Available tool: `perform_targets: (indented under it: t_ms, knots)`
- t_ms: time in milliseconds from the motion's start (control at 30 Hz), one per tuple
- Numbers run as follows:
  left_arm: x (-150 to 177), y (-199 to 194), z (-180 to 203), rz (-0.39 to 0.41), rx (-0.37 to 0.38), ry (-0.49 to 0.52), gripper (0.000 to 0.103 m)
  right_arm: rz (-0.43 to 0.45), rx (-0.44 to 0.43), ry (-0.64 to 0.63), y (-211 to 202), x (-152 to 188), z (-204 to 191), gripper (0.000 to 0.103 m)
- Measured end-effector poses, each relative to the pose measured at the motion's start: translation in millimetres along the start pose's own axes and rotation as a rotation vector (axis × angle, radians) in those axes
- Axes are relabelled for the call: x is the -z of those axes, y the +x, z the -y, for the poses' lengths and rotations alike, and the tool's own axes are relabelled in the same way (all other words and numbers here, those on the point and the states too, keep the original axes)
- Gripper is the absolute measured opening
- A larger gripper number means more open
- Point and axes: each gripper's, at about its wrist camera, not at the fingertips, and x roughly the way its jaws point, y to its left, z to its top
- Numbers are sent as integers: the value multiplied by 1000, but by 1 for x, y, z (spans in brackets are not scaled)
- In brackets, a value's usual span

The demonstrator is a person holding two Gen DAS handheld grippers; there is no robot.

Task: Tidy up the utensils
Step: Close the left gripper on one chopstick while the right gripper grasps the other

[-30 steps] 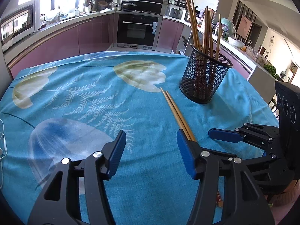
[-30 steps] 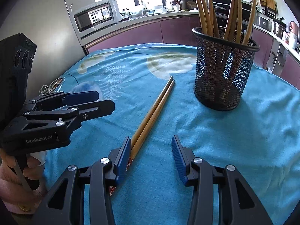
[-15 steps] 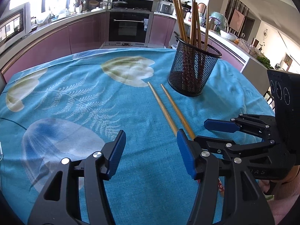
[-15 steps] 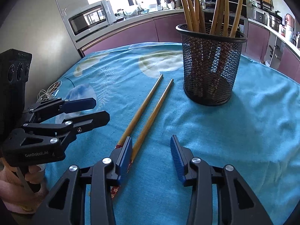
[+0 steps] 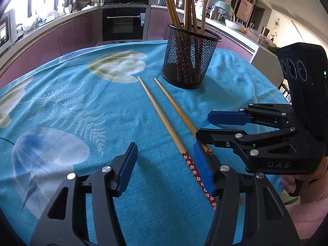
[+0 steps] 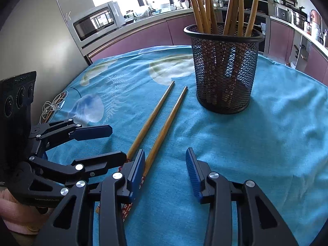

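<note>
- left gripper point(image 5: 165, 165): black skeletal linkage arms with triangular cut-outs, silver round screw heads at the pivots, blue ribbed pads on the two fingers.
- right gripper point(image 6: 165, 171): same black frame, silver screws and blue pads; white letters "das" on its side in the left wrist view.
- a black box at each gripper's 12 o'clock end carries three round lenses; the right one shows a small green light.
- pink sleeve point(image 5: 307, 211) at the person's right wrist.
</note>
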Motion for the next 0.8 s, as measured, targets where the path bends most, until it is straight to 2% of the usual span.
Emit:
perform_targets:
  t_ms: [233, 267, 533, 600, 800]
  knots:
    - [1, 5, 1, -15, -21, 8, 46, -1, -3, 7, -1, 0, 2, 37]
    - [1, 4, 1, -17, -23, 5, 41, -2, -3, 7, -1, 0, 3, 36]
    - [0, 5, -1, -34, 4, -38, 22, -3, 5, 3, 2, -5, 1, 35]
    - [1, 5, 1, -39, 4, -42, 15, -3, 11, -1, 5, -7, 0, 34]
    - [5, 3, -6, -58, 34, -109, 9, -5, 6, 0, 6, -9, 2, 23]
